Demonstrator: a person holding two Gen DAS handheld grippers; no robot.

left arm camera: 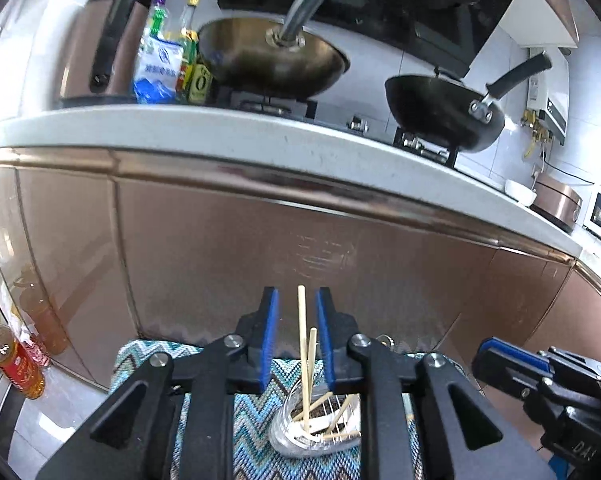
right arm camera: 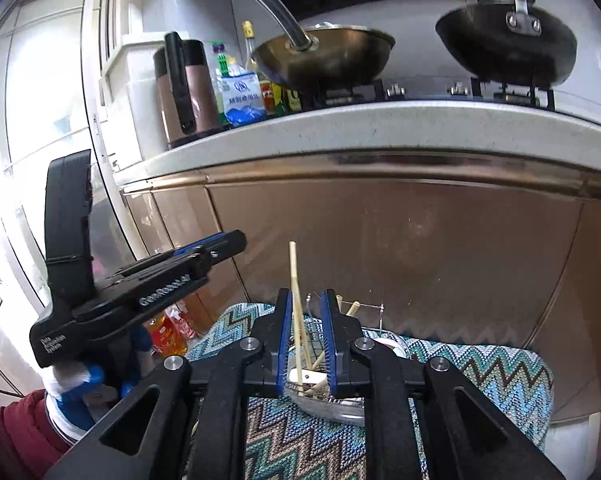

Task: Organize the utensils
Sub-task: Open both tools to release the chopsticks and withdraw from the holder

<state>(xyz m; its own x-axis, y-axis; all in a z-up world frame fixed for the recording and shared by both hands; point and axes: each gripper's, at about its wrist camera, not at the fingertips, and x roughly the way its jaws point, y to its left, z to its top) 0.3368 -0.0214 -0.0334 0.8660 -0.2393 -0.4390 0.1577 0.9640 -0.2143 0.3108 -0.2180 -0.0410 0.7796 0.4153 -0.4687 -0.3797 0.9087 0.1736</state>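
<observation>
Low in the centre of the left wrist view, the left gripper [left arm camera: 296,336] holds its blue-padded fingers apart, with nothing clamped between them. In the gap stand two pale wooden chopsticks [left arm camera: 302,332], their lower ends resting in a clear round holder with a wire rack [left arm camera: 316,432] at the bottom centre of the frame. More light sticks lie slanted inside that holder. The holder sits on a blue, teal and brown zigzag woven mat [left arm camera: 256,440], which spreads across the lower part of the picture.

In the right wrist view, the right gripper [right arm camera: 306,340] is also at lower centre, its jaws apart too and gripping nothing. One chopstick [right arm camera: 296,300] rises between the pads, closer to the left pad; whether it touches the pad is unclear. Beneath is the same holder [right arm camera: 324,400] on the mat [right arm camera: 500,372]. The left gripper [right arm camera: 220,246] appears at the left of this frame, well above the mat.

Across the upper half of both views runs a white countertop edge [left arm camera: 260,136] over copper-coloured cabinet doors [left arm camera: 240,240]. On the stove sit a brass-coloured wok [left arm camera: 272,56] at upper centre and a black wok with a black handle [left arm camera: 444,108] to its right. At the lower left stands an amber bottle with a red label [left arm camera: 16,364].
</observation>
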